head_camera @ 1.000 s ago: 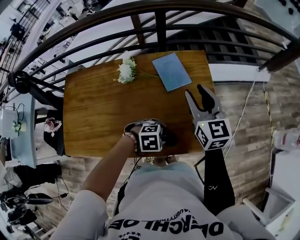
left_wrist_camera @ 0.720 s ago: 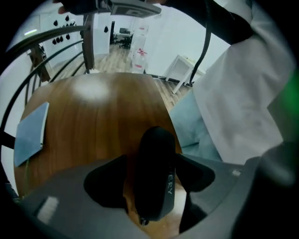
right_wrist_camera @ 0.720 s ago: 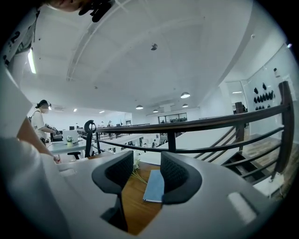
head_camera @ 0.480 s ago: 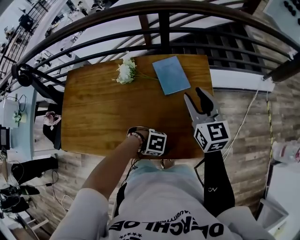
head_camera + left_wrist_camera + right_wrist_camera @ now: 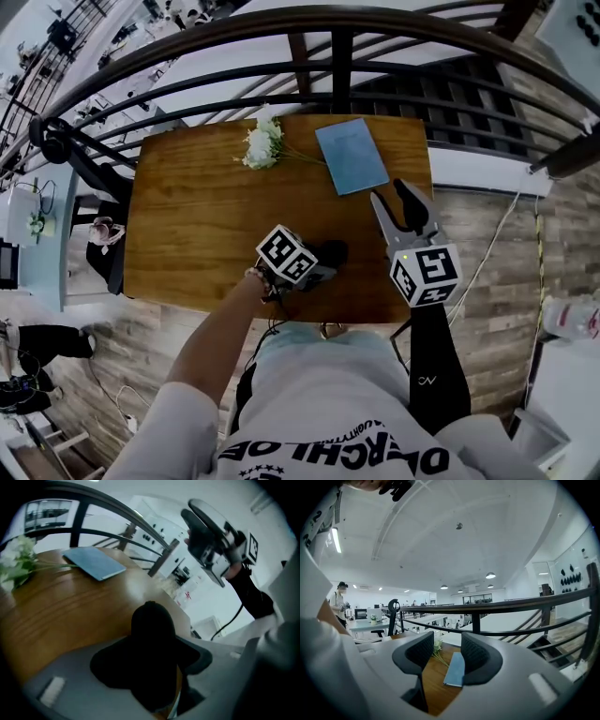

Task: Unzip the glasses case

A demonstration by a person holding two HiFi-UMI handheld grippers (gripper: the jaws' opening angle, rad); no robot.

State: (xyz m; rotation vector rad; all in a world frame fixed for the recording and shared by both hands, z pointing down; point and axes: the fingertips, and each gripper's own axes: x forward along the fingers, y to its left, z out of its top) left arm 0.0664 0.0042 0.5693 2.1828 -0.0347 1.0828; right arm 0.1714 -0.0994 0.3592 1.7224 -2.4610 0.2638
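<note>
A flat blue rectangular case lies at the far right of the wooden table. It also shows in the left gripper view as the blue case and between the right jaws as the blue case. My left gripper is low over the table's near edge, pointing right, with its black jaws shut and nothing visible between them; its tip is well short of the case. My right gripper hovers open near the table's right edge, just below the case, and holds nothing.
A bunch of white flowers lies at the back of the table, left of the case. A dark metal railing runs behind the table. Plank floor lies to the right and in front.
My left gripper has swung up from the table's front edge and turned, so its jaws now point right over the wood. The right gripper has barely moved.
</note>
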